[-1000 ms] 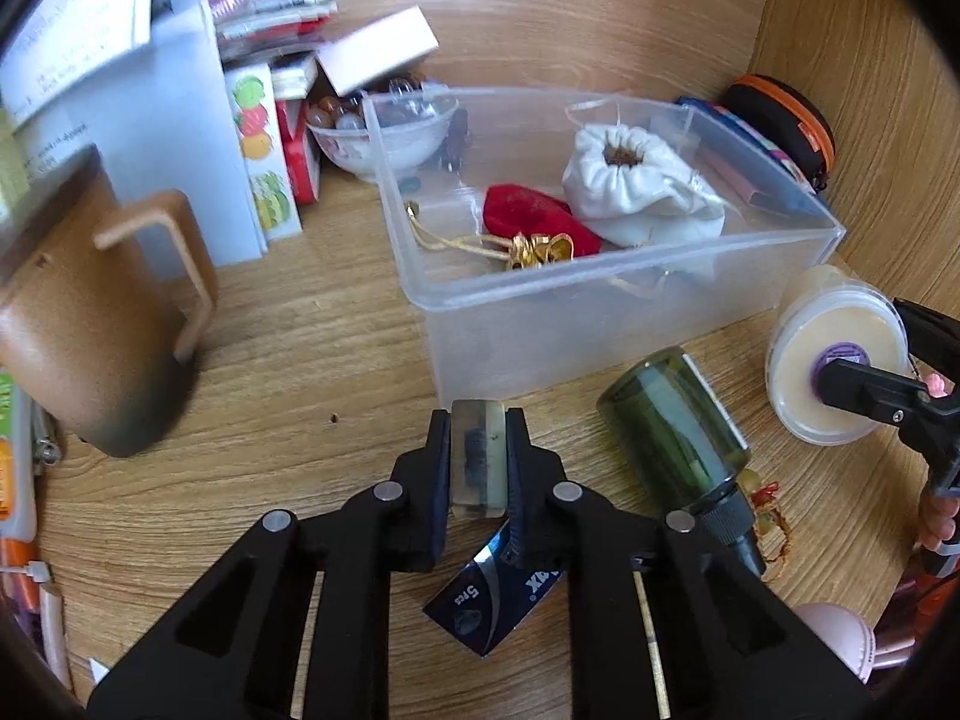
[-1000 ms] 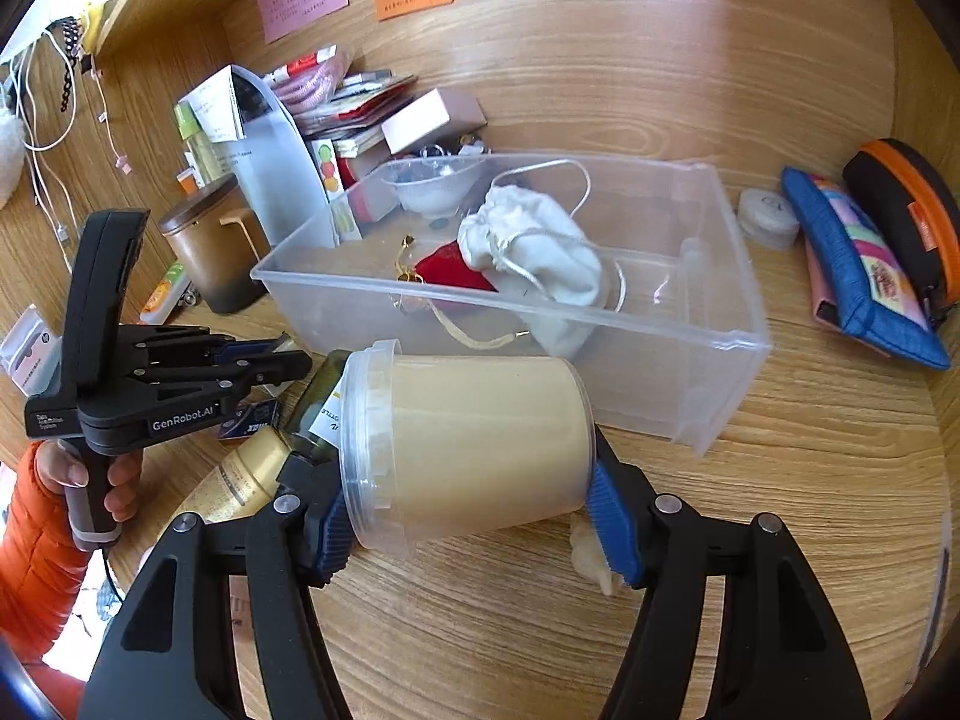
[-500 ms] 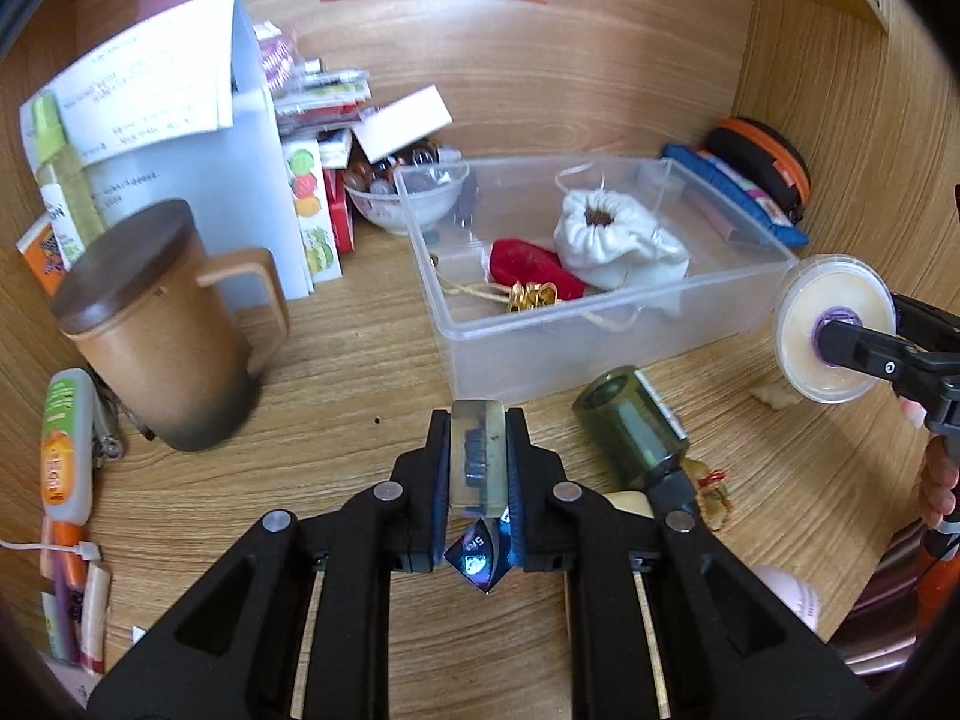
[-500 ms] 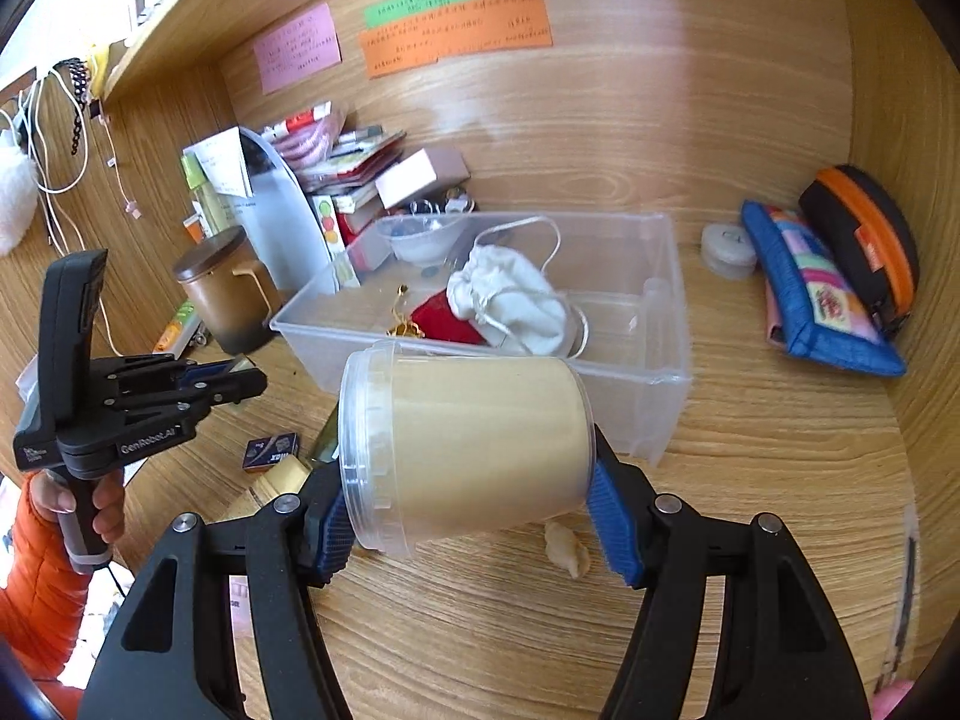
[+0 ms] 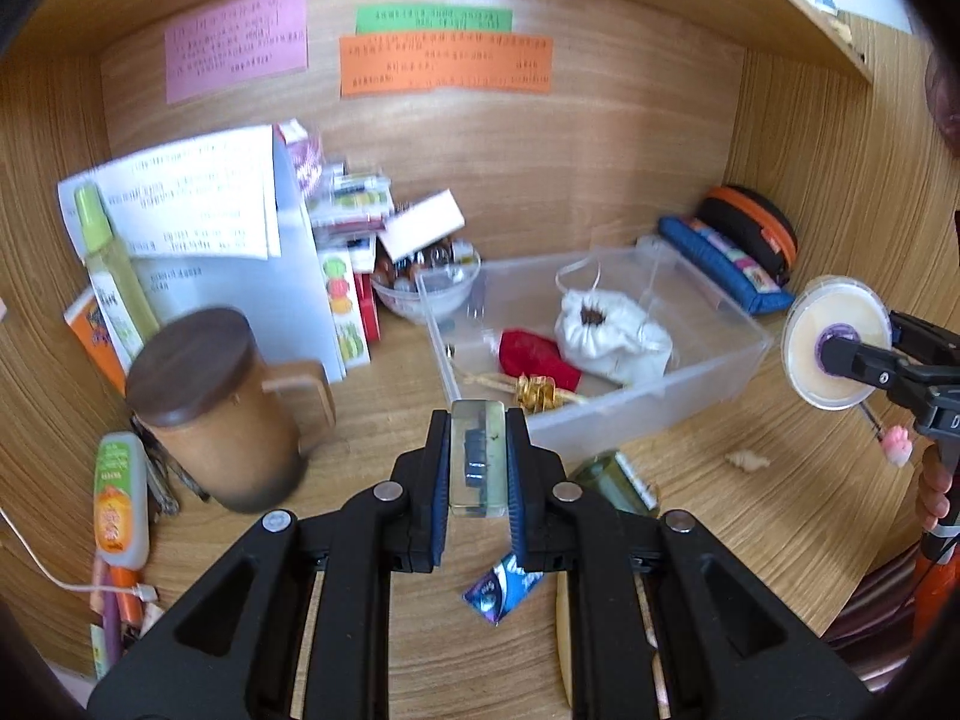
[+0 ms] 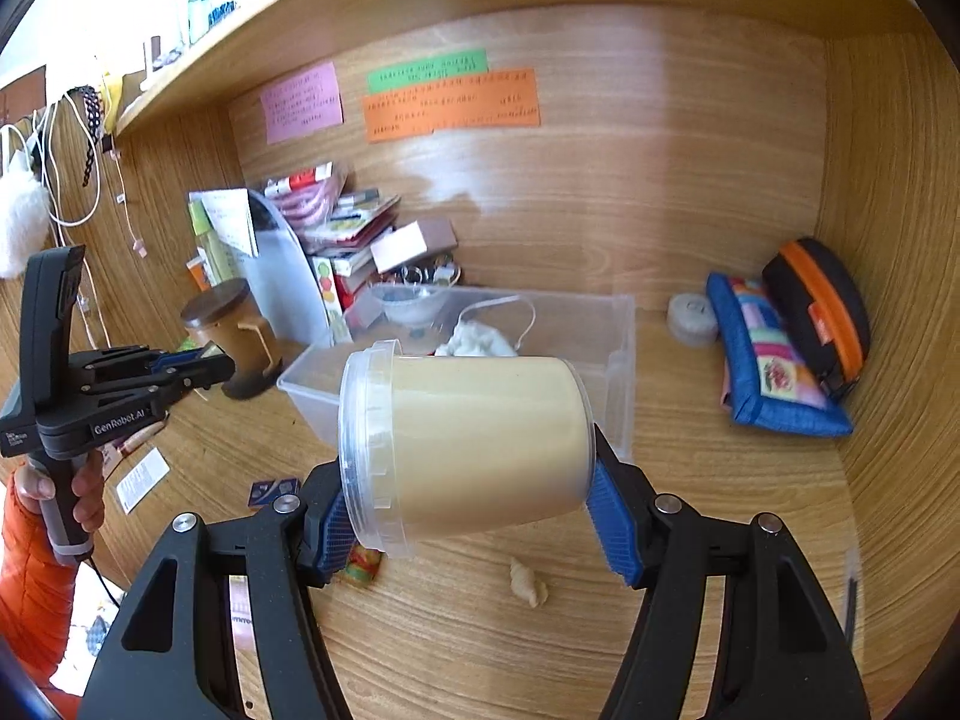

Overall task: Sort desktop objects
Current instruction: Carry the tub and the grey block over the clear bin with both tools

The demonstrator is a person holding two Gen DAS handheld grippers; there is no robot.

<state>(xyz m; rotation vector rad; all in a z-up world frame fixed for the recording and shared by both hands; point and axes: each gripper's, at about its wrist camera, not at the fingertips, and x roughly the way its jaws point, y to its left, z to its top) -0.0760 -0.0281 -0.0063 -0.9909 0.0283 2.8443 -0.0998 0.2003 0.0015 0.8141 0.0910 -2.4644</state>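
Both grippers have been raised since the earlier frames, so that the back wall and its three paper notes, one pink (image 5: 236, 41), one green (image 5: 433, 19) and one orange (image 5: 445, 65), are now taken in, and the green bottle (image 5: 606, 479) is seen farther below.

A small clear block (image 5: 477, 457) with dark pieces inside is clamped between the narrowly set fingers of the left gripper (image 5: 477, 468), above the desk (image 5: 384, 396) and just short of the near wall of the clear bin (image 5: 708, 381). A tub (image 6: 474, 447) of cream-coloured contents, lying on its side, is gripped lid-to-base by the widely spread right gripper (image 6: 474, 516), held in the air in front of the bin.

Inside the bin are seen one white drawstring pouch (image 5: 609, 333), one red pouch (image 5: 537, 354) and one gold trinket (image 5: 537, 393) on a cord. One small bowl (image 5: 423, 288) holding beads or the like stands just behind the bin's left corner. One brown lidded mug (image 5: 219, 414) stands to the left.

On the desk below lie one blue packet (image 5: 501, 591) and one small pale scrap (image 5: 747, 461). Two zipped pouches lean at the right wall: one blue (image 6: 774, 369), one black with orange trim (image 6: 816, 309).
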